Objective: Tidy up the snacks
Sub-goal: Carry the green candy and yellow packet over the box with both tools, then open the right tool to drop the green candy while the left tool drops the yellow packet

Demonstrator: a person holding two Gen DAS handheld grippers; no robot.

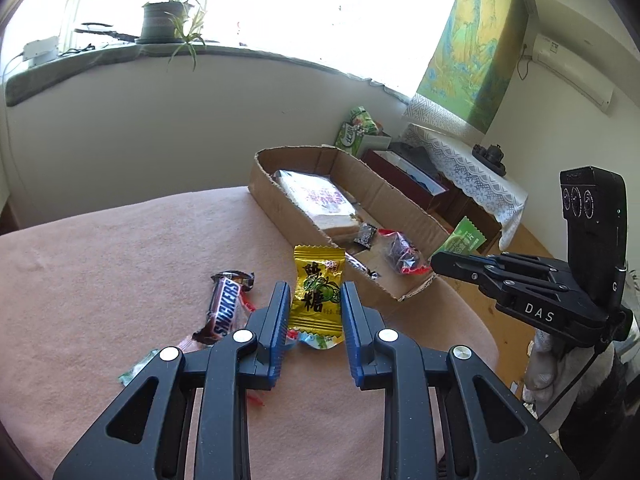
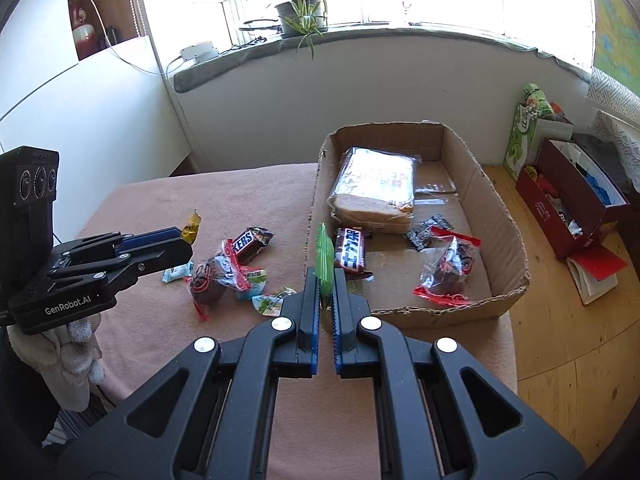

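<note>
Two grippers hover near the cardboard box (image 2: 500, 216): left gripper (image 1: 316, 300) pinches a yellow candy (image 1: 318, 292), right gripper (image 2: 327, 280) clamps what looks like a green packet (image 2: 325, 256).

On table (image 2: 168, 192): box (image 2: 500, 216) at right end, loose snacks (image 2: 224, 276) left of box. In box: bread (image 2: 372, 192) toward back, Snickers (image 2: 351, 254) and bagged snack (image 2: 448, 268) in front of bread.
</note>
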